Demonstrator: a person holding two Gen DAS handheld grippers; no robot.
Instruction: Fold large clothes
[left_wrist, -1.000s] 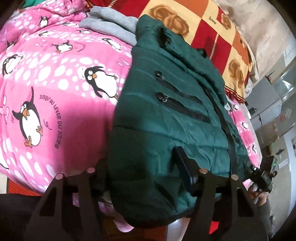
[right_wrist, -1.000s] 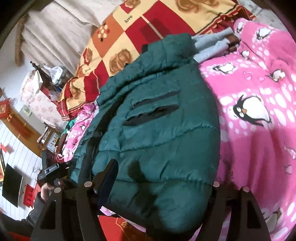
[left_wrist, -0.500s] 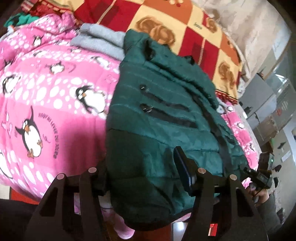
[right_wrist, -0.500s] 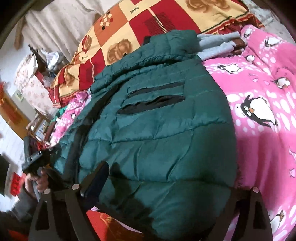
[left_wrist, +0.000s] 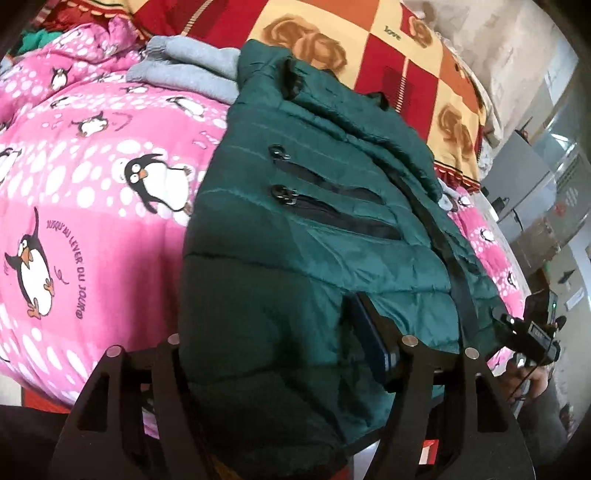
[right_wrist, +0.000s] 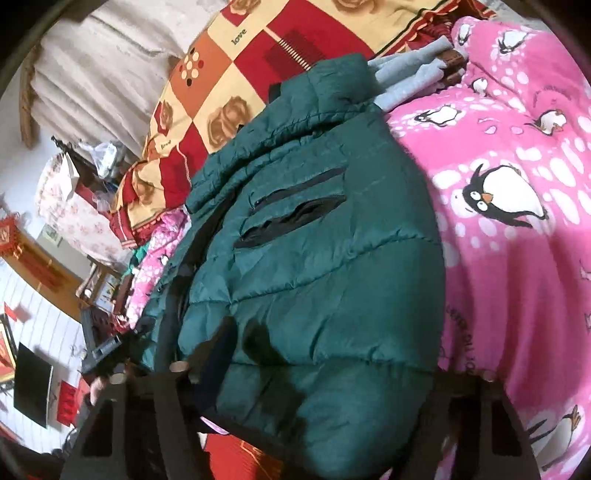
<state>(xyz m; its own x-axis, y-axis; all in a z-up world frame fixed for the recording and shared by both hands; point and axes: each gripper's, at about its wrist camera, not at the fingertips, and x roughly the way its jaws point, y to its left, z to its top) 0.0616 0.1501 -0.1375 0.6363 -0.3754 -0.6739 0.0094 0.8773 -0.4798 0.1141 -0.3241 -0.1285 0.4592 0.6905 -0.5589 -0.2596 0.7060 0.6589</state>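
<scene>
A dark green puffer jacket (left_wrist: 303, 236) lies front up on a pink penguin duvet (left_wrist: 81, 192), its hem hanging over the bed's near edge. It also fills the right wrist view (right_wrist: 325, 266). My left gripper (left_wrist: 273, 354) is open with the hem bulging between its fingers. My right gripper (right_wrist: 325, 373) is also open around the hem, near the other corner. Two black zip pockets (left_wrist: 325, 206) show on the jacket's chest. The left-hand finger of the left gripper and the right-hand finger of the right gripper are hidden under the fabric.
Folded grey clothes (left_wrist: 192, 70) lie beyond the jacket's collar. A red and yellow patchwork blanket (left_wrist: 388, 59) covers the far side of the bed. The other gripper and a hand (left_wrist: 532, 339) show at the left view's right edge. Furniture stands beside the bed (right_wrist: 66, 206).
Both grippers shifted slightly around the jacket's hem. The jacket stays spread on the duvet, and both grippers stay open.
</scene>
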